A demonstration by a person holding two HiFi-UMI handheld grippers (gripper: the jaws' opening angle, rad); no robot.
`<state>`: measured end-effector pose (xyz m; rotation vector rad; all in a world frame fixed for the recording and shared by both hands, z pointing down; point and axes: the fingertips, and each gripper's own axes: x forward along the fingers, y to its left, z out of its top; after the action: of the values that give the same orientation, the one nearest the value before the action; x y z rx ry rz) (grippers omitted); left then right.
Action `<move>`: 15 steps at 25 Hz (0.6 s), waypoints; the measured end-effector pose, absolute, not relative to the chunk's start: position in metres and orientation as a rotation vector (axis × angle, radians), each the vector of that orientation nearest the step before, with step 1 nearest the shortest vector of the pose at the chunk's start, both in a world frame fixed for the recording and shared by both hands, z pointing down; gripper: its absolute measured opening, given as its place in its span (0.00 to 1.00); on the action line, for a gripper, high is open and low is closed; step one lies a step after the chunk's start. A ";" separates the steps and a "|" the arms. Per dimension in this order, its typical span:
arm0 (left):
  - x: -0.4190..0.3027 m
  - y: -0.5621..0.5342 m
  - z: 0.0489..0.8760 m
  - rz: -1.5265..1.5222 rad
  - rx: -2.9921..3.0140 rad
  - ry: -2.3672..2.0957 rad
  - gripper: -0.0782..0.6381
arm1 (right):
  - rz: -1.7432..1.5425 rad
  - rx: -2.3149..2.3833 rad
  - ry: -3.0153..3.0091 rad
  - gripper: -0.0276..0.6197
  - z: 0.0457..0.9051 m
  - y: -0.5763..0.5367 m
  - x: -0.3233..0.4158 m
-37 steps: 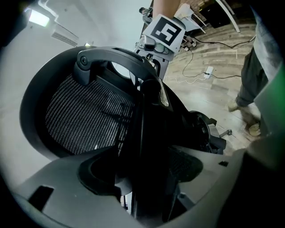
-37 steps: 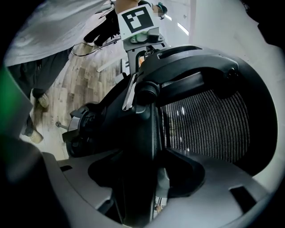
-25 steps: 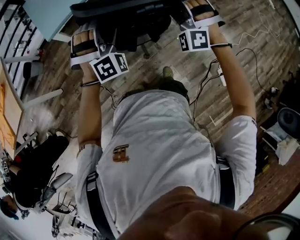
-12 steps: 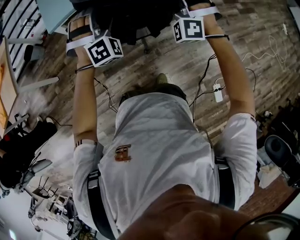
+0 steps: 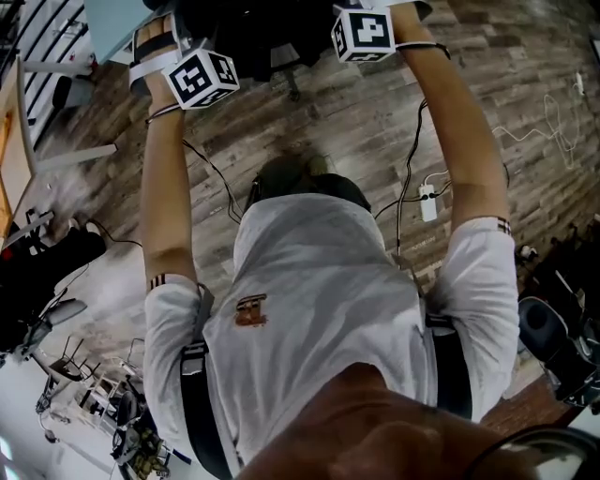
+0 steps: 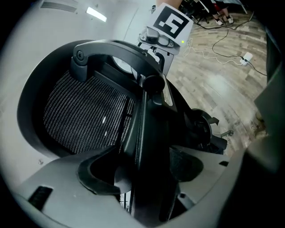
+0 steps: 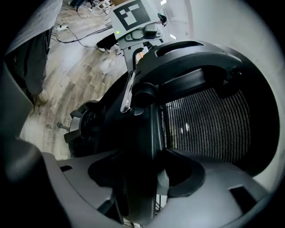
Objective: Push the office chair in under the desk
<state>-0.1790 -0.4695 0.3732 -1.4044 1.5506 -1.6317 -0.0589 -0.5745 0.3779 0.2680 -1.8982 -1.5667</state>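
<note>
Wood-plank floor [image 5: 525, 103] runs under everything, well behind and below the fingers. Pale desk [image 5: 111, 21] corner shows just outside the left fingers, at the head view's top left. Black mesh chair [image 6: 84, 116] sits right ahead of both pairs of fingers, next to that desk corner. Can't tell how far under the desk it is.

Person's arms [image 5: 164, 187] reach straight forward to the chair back, one to each side.

Left gripper [image 6: 144, 176]: fingers [image 6: 100, 171] nearly together, clamped on the upright side rim [image 6: 147, 133] of the chair back, mesh to their left. Right gripper [image 7: 142, 178]: fingers [image 7: 185, 176] likewise closed on the opposite side rim, mesh to their right. Each gripper's marker cube shows past the chair from the other's view.

White power strip [image 5: 428, 202] lies on the floor well behind the right fingers. Thin cables [image 5: 211, 178] trail across the planks behind the left fingers.
</note>
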 end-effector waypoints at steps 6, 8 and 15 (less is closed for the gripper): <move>-0.187 -0.494 0.371 -1.639 -1.380 1.590 0.58 | -1.586 0.245 -1.897 0.43 0.377 -0.605 -0.072; -0.191 -0.501 0.371 -1.633 -1.381 1.592 0.58 | -1.590 0.241 -1.904 0.43 0.376 -0.613 -0.078; -0.208 -0.528 0.370 -1.615 -1.383 1.583 0.58 | -1.599 0.238 -1.919 0.43 0.377 -0.645 -0.100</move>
<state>-0.2078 -0.5279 0.3696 -1.3827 1.5834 -1.6147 -0.1002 -0.6446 0.3766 0.2379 -1.9192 -1.5993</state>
